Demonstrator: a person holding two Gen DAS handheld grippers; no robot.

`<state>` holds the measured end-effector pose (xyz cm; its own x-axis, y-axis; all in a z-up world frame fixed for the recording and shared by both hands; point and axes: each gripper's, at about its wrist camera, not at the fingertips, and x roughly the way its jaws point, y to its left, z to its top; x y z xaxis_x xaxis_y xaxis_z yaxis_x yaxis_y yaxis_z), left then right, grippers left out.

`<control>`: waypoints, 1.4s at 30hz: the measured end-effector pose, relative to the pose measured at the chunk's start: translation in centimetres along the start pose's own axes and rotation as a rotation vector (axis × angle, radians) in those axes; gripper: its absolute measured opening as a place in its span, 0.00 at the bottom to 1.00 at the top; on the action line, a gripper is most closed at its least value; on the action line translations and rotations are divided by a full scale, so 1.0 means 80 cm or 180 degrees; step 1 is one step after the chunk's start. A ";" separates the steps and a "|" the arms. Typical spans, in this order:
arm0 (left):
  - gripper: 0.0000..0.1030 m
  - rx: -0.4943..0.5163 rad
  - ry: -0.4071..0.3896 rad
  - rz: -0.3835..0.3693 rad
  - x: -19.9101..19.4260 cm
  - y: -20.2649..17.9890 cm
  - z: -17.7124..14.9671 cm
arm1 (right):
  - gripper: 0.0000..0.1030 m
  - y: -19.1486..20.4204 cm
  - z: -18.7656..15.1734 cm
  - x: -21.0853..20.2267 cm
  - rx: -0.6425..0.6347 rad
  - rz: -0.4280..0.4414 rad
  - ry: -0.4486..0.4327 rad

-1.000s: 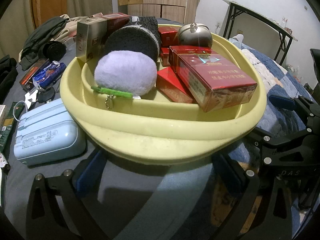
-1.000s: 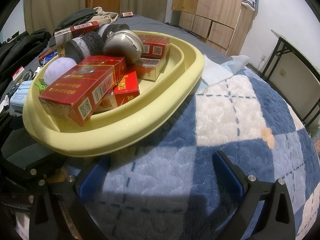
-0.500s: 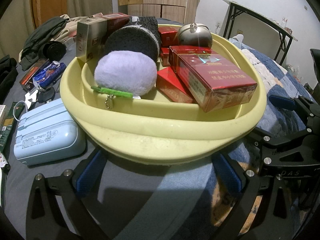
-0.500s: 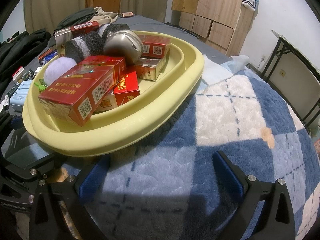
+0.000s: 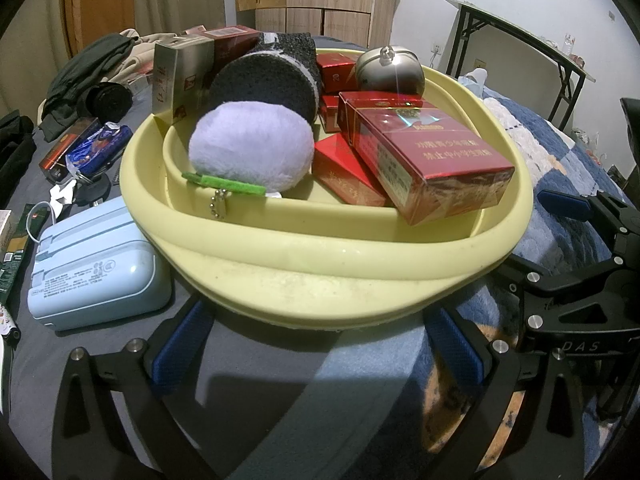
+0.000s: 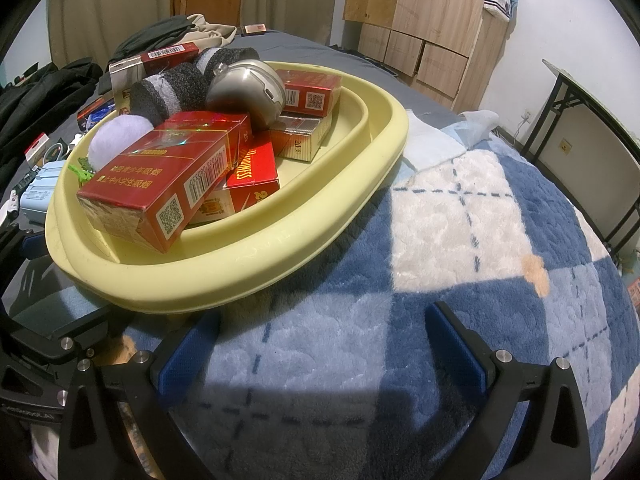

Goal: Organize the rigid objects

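On the bed, I see the yellow basin [image 5: 328, 276] of boxes dead ahead of my left hand-held gripper [image 5: 320, 340], nearer than the right hand-held gripper [image 6: 320, 344], up-left of it; both gape, empty.

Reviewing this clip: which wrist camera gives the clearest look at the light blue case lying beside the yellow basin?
The left wrist view. There the light blue case lies in full sight on the grey sheet, just left of the yellow basin, with its ridges and printed label visible. In the right wrist view only a small piece of it peeks out at the far left edge.
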<state>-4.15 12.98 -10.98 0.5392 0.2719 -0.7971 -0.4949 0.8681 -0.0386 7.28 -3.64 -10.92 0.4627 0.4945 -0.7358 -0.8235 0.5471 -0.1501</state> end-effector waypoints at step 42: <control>1.00 -0.0002 -0.0002 0.0000 0.000 -0.002 -0.001 | 1.00 -0.004 0.000 0.001 -0.0007 -0.0006 -0.0003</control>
<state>-4.12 12.81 -11.00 0.5397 0.2722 -0.7967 -0.4954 0.8678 -0.0391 7.58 -3.77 -10.95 0.4645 0.4941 -0.7350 -0.8233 0.5466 -0.1529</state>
